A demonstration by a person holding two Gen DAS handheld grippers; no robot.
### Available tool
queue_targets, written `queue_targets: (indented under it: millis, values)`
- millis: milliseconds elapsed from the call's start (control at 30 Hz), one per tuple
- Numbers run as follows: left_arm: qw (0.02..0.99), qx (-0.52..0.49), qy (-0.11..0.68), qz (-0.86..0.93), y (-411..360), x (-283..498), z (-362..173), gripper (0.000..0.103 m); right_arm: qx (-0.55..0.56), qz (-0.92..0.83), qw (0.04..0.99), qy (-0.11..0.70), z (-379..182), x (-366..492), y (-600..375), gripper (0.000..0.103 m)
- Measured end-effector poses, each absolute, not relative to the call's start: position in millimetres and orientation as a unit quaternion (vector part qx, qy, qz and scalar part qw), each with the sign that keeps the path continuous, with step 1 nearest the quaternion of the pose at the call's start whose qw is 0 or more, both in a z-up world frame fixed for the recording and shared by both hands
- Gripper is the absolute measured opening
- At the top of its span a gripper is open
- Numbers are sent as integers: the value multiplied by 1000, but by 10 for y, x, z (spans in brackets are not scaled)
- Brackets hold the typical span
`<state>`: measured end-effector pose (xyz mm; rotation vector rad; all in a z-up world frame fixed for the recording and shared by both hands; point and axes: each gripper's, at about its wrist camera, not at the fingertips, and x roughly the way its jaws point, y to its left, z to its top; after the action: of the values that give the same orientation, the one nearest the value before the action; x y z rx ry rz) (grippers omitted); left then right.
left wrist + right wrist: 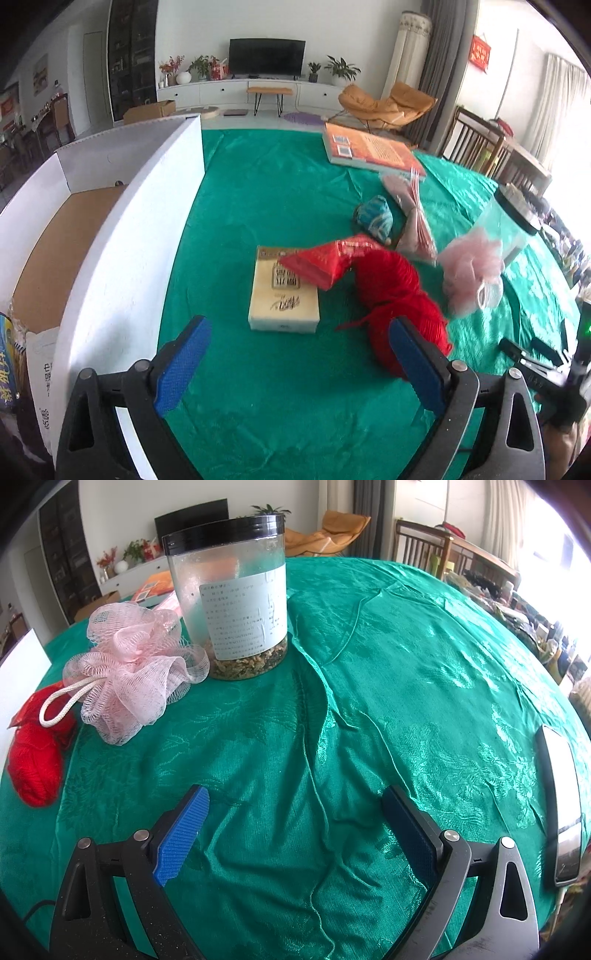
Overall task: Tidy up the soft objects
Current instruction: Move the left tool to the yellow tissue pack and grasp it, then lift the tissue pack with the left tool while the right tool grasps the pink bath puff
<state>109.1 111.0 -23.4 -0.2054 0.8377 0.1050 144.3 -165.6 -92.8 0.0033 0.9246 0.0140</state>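
Both tools gape empty over the table (369,701). Our left tool (301,354) half hides the red yarn (399,295) at its 2 o'clock; our right tool (295,830) has the pink mesh pouf (129,672) at 10 o'clock, touching the jar (229,598), yarn cut off beyond.

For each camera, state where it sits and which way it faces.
Left wrist: rides the open left hand-held gripper, looking along the green tablecloth at a red yarn ball, cream box and white carton.
Right wrist: rides the open right hand-held gripper, facing a plastic jar and pink bath pouf.
Shared: yarn, pouf, jar, tablecloth.
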Motion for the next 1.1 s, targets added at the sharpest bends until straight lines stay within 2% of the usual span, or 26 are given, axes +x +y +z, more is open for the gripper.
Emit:
queue_targets:
  millis: [200, 300, 333, 367, 433, 667, 767, 833, 1000, 1067, 1100]
  values:
    - [881, -96, 459, 71, 1210, 1578, -687, 98, 2, 7, 895, 446, -929, 1443, -1672, 96]
    - [877, -92, 465, 76, 1214, 1700, -843, 87, 3, 10, 896, 445, -927, 1436, -1675, 96]
    - [884, -83, 454, 79, 1196, 1707, -840, 83, 4, 10, 896, 445, -927, 1437, -1678, 96]
    - [886, -81, 450, 75, 1191, 1721, -839, 65, 3, 10, 896, 445, -926, 1438, -1679, 96]
    - [887, -78, 448, 77, 1199, 1734, -821, 52, 2, 9, 895, 445, -926, 1437, -1679, 96]
    - [893, -74, 437, 74, 1219, 1579, -843, 52, 12, 23, 897, 441, -908, 1417, -1701, 96]
    - [893, -87, 436, 76, 1234, 1531, -828, 52, 153, 123, 887, 419, -784, 1402, -1809, 96]
    - [890, -97, 438, 79, 1253, 1475, -813, 52, 199, 163, 877, 406, -659, 1500, -1697, 96]
    - [882, -113, 452, 74, 1284, 1186, -790, 52, 199, 193, 855, 438, -652, 2085, -1167, 95]
    - [881, -110, 455, 66, 1266, 1076, -776, 52, 190, 189, 855, 443, -723, 2218, -1038, 92]
    - [882, -108, 455, 64, 1260, 1025, -766, 52, 186, 190, 854, 447, -763, 2247, -996, 86]
